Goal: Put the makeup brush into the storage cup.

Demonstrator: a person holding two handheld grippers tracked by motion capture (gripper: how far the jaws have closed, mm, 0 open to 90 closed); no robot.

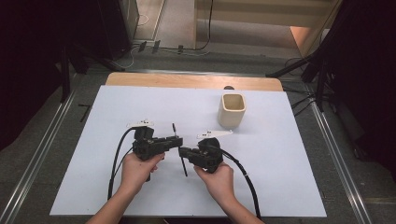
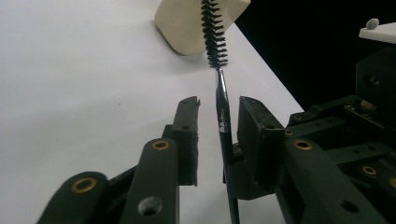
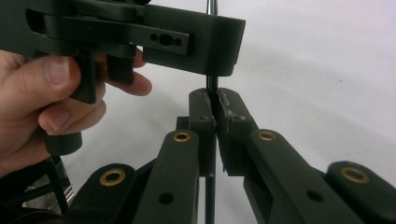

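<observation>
A thin black bottle brush (image 1: 179,148) with a wire shaft stands nearly upright over the white table sheet (image 1: 261,177). My right gripper (image 3: 214,95) is shut on the brush shaft (image 3: 212,86), low on the handle; in the high view it sits at the centre (image 1: 182,151). My left gripper (image 2: 219,105) is open, with its two jaws on either side of the shaft (image 2: 223,116) and a gap on the left. In the high view it is just above the right one (image 1: 176,140). The bristles (image 2: 214,35) point toward a cream square cup (image 1: 231,111).
The cream cup (image 2: 184,23) stands upright at the sheet's back right. A wooden table edge (image 1: 187,80) shows behind the sheet. Black cables (image 1: 116,158) trail from both grippers toward the near edge. Dark stands flank the table.
</observation>
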